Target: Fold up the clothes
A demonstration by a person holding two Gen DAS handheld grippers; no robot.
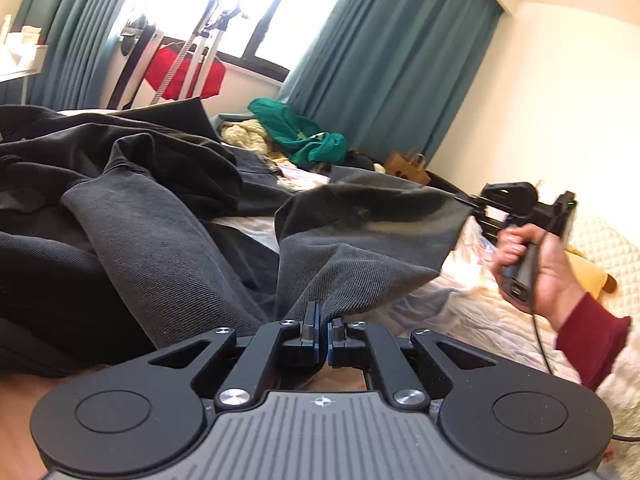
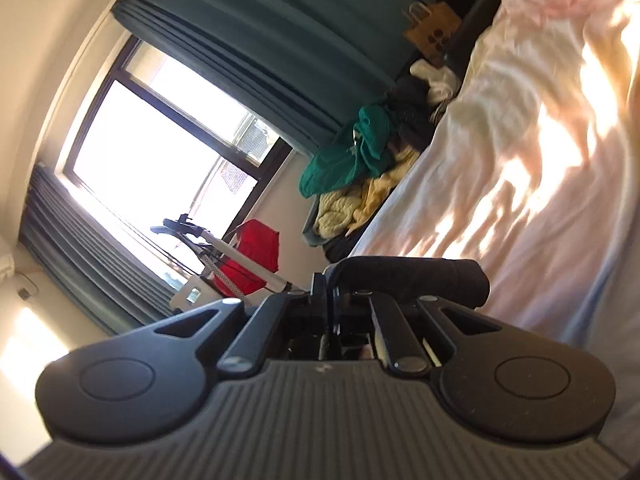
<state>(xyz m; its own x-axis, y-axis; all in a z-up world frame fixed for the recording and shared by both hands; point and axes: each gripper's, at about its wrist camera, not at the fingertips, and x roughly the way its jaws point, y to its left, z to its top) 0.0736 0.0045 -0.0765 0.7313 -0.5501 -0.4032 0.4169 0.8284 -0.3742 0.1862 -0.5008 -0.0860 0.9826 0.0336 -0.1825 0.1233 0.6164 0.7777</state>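
A dark grey garment (image 1: pixel 168 220) lies crumpled on the bed (image 1: pixel 480 304). My left gripper (image 1: pixel 323 322) is shut on a corner of it, close to the camera. My right gripper (image 1: pixel 466 200), held in a hand with a red sleeve, is shut on another corner at the right, and the cloth hangs stretched between the two. In the right wrist view, tilted sideways, the right gripper (image 2: pixel 326 284) is shut on a dark fold of the garment (image 2: pixel 416 276) that curls over its fingers.
A pile of green (image 1: pixel 304 132) and cream clothes lies at the far end of the bed, near teal curtains (image 1: pixel 392 60). A brown paper bag (image 1: pixel 408 164) stands beyond it. A stand with a red garment (image 1: pixel 180 72) is by the window. A quilted pillow (image 1: pixel 604 240) lies at right.
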